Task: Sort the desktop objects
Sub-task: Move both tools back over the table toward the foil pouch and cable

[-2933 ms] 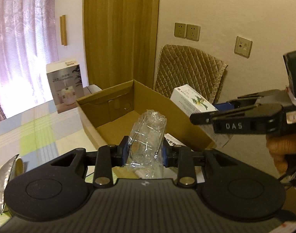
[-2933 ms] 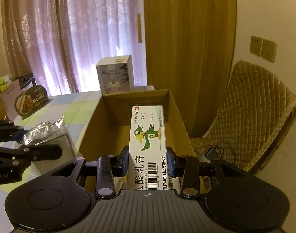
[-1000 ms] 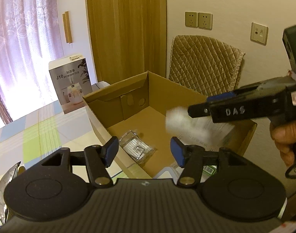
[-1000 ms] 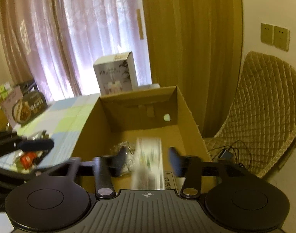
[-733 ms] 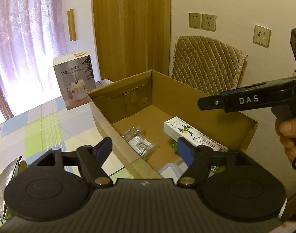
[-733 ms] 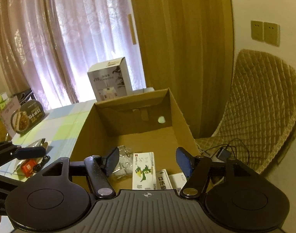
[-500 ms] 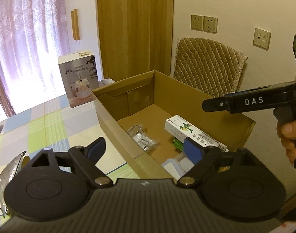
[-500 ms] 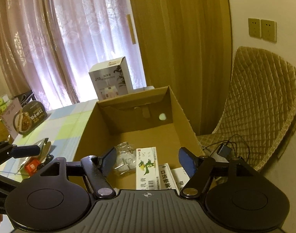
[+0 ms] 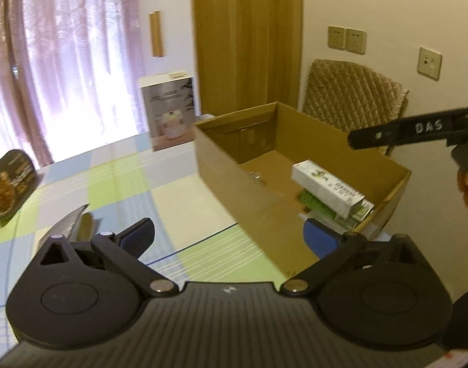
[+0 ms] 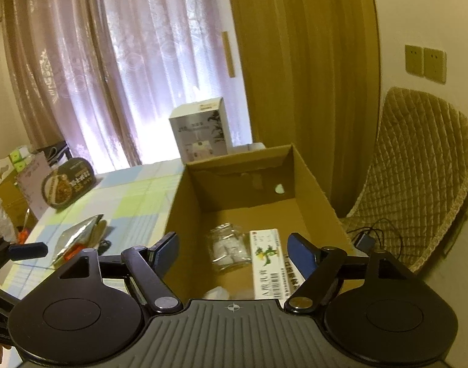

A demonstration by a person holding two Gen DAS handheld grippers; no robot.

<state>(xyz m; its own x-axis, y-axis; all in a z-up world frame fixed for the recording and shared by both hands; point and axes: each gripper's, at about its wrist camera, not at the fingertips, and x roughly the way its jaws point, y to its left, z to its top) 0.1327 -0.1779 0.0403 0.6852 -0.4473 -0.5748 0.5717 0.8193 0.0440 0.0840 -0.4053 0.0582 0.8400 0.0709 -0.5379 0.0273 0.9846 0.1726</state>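
Both tools spread, empty; ointment carton [image 10: 266,260] in cardboard box [image 10: 313,181].

Black tongs [image 9: 229,234] with blue pads, "DAS" lettering.

Bare floor at cardboard box [image 10: 203,202] far end

Your right gripper [image 9: 353,142] cut off by left view's right edge. Box wall hides most of clear packet [image 9: 256,176] there. Print on carton [image 10: 268,262] blurred, near end hidden behind your gripper body.
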